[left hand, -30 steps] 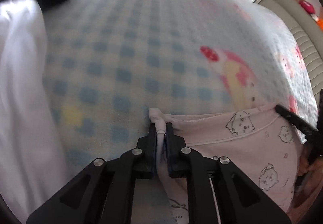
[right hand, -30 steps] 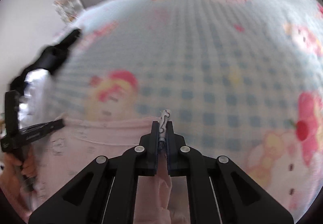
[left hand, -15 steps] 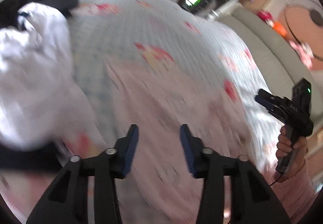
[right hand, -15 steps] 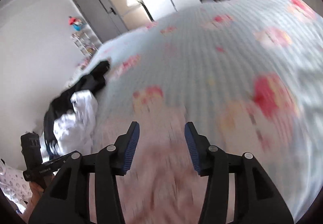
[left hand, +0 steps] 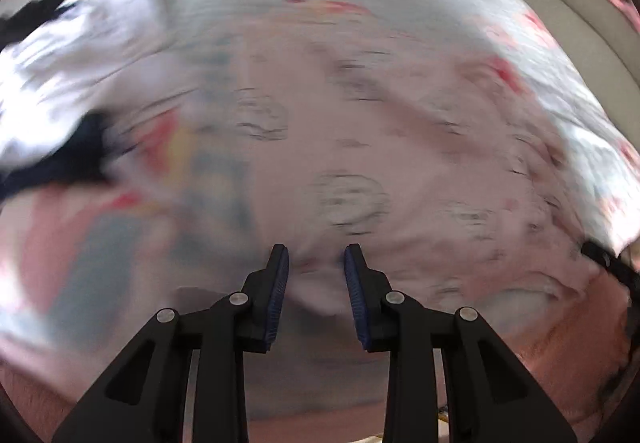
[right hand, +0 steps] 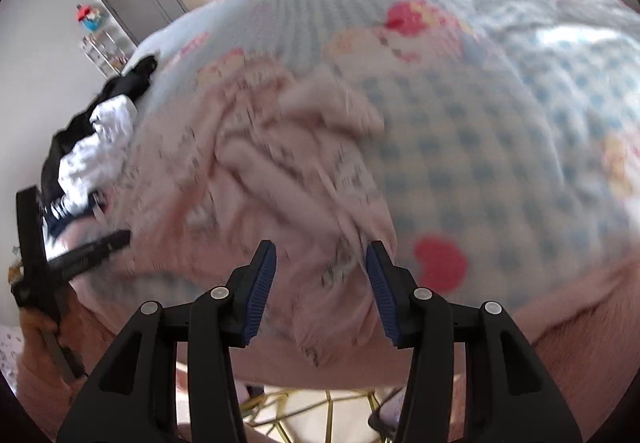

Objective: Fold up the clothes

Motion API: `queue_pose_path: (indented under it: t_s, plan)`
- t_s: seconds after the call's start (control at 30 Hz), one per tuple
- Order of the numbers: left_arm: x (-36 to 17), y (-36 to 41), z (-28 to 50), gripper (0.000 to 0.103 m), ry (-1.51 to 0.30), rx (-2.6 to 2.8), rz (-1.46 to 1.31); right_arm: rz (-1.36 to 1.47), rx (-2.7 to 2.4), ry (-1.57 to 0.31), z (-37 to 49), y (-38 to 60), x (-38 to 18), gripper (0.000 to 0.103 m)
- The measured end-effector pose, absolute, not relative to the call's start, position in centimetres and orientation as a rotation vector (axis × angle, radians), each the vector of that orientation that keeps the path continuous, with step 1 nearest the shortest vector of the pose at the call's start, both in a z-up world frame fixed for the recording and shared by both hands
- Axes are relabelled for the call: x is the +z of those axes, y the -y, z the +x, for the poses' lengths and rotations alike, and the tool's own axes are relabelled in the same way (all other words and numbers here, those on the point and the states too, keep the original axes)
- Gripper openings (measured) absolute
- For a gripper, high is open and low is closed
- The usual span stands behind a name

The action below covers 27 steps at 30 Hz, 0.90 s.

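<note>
Left tool (left hand: 316,255): my jaws are apart and closing, gripping nothing; a pink fold lies below the gap.
Right tool (right hand: 321,255): I see its jaws parted, holding nothing, pink cloth beneath them.
Garment: the pale pink cotton garment with small printed cartoon faces (right hand: 256,171) lies crumpled mid-frame on the blue-checked quilted bed cover (right hand: 500,131).
Other clothes: a heap of white and black clothes (right hand: 96,139) sits at the frame's left.

Pink garment (left hand: 360,147) print motion-blurred; dark clothes (right hand: 60,147) part hidden under white garment (right hand: 100,147).
</note>
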<state>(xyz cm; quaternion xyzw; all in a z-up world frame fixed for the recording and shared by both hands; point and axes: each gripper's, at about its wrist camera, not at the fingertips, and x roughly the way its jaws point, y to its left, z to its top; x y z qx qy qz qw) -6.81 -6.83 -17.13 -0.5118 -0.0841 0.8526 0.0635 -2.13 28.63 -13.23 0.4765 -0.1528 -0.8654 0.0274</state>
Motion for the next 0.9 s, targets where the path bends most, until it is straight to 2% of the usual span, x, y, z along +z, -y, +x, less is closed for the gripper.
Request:
queue_pose_path:
  t_s: [0.1, 0.2, 0.33, 0.4, 0.5, 0.53, 0.63, 0.7, 0.77, 0.83, 0.9]
  plan:
    - [-15.6, 9.1, -5.0, 0.029, 0.378, 2.636, -1.458, 1.467, -2.695, 0.474, -1.2, -28.6, -13.6, 0.048]
    - [-14.7, 8.6, -3.1, 0.032, 0.392, 2.585, -1.363, 1.427, -2.727, 0.511, -0.6, -29.2, -13.1, 0.048]
    - [-14.7, 5.1, -2.1, 0.042, 0.184, 2.557, -1.317, 1.428, -2.702, 0.525, -0.7, -29.1, -12.8, 0.048]
    - [-15.0, 3.9, -2.3, 0.042, 0.108, 2.527, -1.336, 1.428, -2.661, 0.484, -0.5, -27.9, -12.9, 0.048]
    - [-16.5, 3.0, -3.2, 0.041, 0.045, 2.528, -1.446, 1.532, -2.547, 0.453, -0.8, -26.3, -14.6, 0.056]
    - [-16.9, 3.0, -3.4, 0.040, 0.047, 2.533, -1.474, 1.537, -2.557, 0.447, -0.8, -26.1, -15.0, 0.056]
    - [-16.6, 4.1, -3.5, 0.023, 0.148, 2.588, -1.449, 1.541, -2.588, 0.408, -0.6, -25.8, -15.5, 0.056]
    - [-15.7, 5.0, -3.2, 0.014, 0.128, 2.687, -1.421, 1.521, -2.598, 0.418, -0.4, -25.9, -15.2, 0.056]
    - [-15.3, 6.4, -3.1, 0.014, 0.146, 2.744, -1.435, 1.498, -2.607, 0.449, -0.4, -26.2, -15.0, 0.056]
    - [-15.1, 8.0, -2.9, 0.014, 0.278, 2.685, -1.434, 1.480, -2.611, 0.484, -0.5, -26.5, -15.1, 0.056]
    - [-14.6, 7.9, -2.3, 0.015, 0.303, 2.633, -1.386, 1.460, -2.602, 0.522, -0.5, -26.7, -15.0, 0.056]
